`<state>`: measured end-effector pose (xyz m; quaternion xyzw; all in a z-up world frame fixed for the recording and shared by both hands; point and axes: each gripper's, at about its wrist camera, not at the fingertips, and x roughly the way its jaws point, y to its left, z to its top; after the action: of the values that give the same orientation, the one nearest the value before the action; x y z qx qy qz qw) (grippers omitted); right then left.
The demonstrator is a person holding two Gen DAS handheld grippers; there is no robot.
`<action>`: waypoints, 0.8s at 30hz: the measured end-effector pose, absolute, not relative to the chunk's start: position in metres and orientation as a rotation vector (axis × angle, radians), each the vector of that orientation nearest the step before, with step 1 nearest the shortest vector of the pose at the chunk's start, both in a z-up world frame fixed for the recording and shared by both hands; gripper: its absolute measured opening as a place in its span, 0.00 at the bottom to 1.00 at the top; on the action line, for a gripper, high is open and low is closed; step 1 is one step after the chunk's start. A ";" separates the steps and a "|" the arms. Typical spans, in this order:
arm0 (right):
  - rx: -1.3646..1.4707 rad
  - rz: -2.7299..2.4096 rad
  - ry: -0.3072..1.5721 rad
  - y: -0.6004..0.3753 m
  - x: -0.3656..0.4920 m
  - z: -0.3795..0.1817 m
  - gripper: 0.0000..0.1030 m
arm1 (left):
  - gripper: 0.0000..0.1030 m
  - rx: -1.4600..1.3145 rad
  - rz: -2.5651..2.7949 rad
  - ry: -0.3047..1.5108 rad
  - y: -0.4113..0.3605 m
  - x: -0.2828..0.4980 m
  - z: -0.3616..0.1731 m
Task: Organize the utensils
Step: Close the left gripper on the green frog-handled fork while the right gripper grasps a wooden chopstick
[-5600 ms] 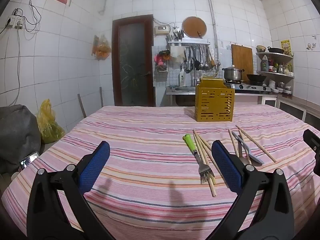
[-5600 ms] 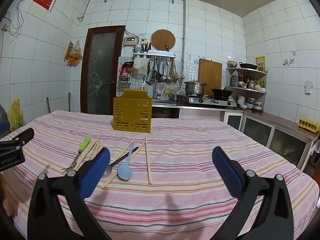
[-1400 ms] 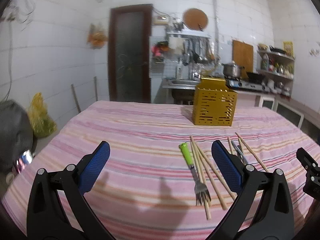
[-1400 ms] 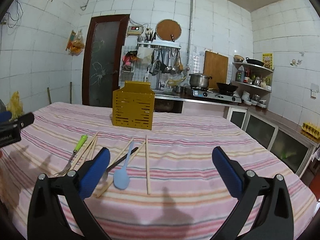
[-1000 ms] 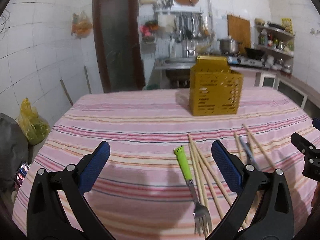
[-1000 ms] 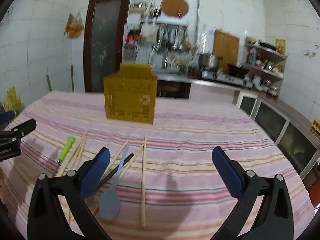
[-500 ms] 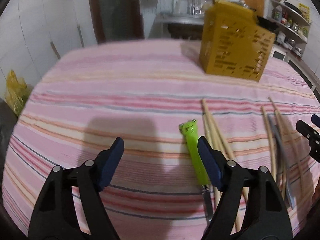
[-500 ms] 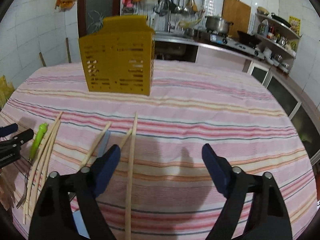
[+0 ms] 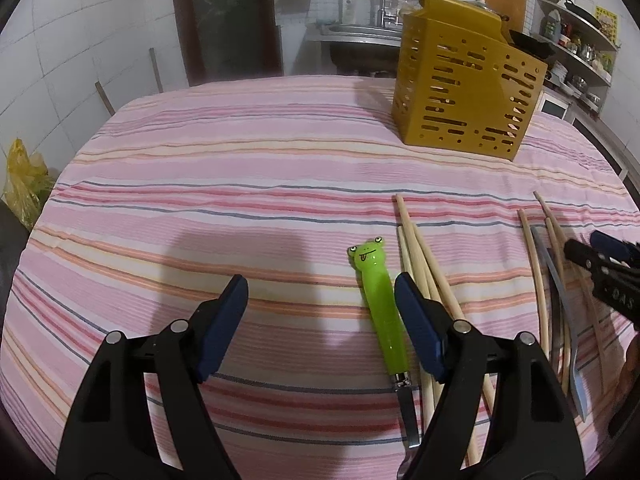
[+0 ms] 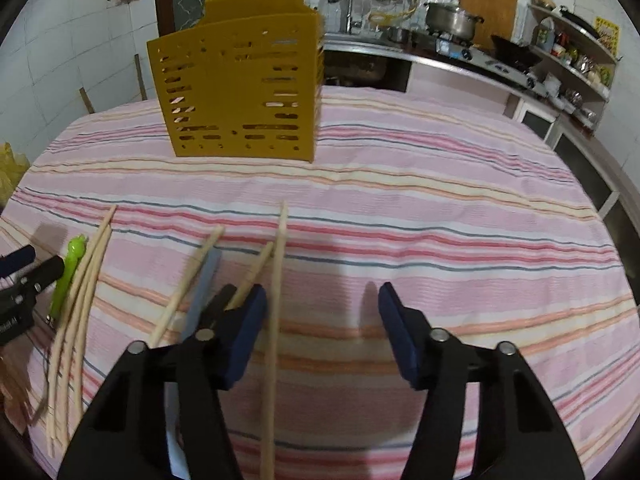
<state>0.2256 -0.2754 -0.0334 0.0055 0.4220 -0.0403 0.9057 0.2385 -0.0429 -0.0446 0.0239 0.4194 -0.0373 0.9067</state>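
Observation:
A yellow slotted utensil holder (image 9: 464, 76) (image 10: 240, 88) stands at the far side of the striped tablecloth. A fork with a green frog handle (image 9: 380, 304) (image 10: 68, 268) lies just inside my left gripper's right finger. My left gripper (image 9: 320, 320) is open, low over the cloth. Wooden chopsticks (image 9: 424, 264) lie right of the fork. More chopsticks (image 10: 276, 300), a blue spoon (image 10: 202, 292) and a dark-handled utensil lie near my right gripper (image 10: 320, 320), which is open, with one long chopstick just inside its left finger.
The table's cloth (image 10: 440, 208) stretches to the right. A counter with a stove and pot (image 10: 452, 20) runs behind the table. A yellow bag (image 9: 24, 180) lies on the floor to the left. A dark door (image 9: 228, 20) stands behind.
Both grippers have dropped lower and moved forward over the utensils, and their jaws have narrowed somewhat. The fork now sits between the left fingers, by the right one.

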 end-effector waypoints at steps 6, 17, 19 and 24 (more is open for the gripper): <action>0.015 -0.074 0.899 -0.271 0.251 -0.038 0.34 | 0.66 0.028 -0.091 0.888 -0.042 0.241 -0.046; 0.011 -0.068 0.902 -0.269 0.250 -0.035 0.07 | 0.57 0.027 -0.109 0.924 -0.048 0.246 -0.047; 0.018 -0.068 0.902 -0.270 0.244 -0.036 0.06 | 0.51 0.059 -0.108 0.947 -0.054 0.249 -0.050; 0.049 -0.083 0.904 -0.279 0.231 -0.036 0.06 | 0.37 0.070 -0.106 0.973 -0.061 0.259 -0.053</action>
<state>0.2307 -0.2791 -0.0360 0.0237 0.4365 -0.0399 0.8985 0.2590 -0.0609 -0.0533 0.0336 0.4670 -0.0507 0.8822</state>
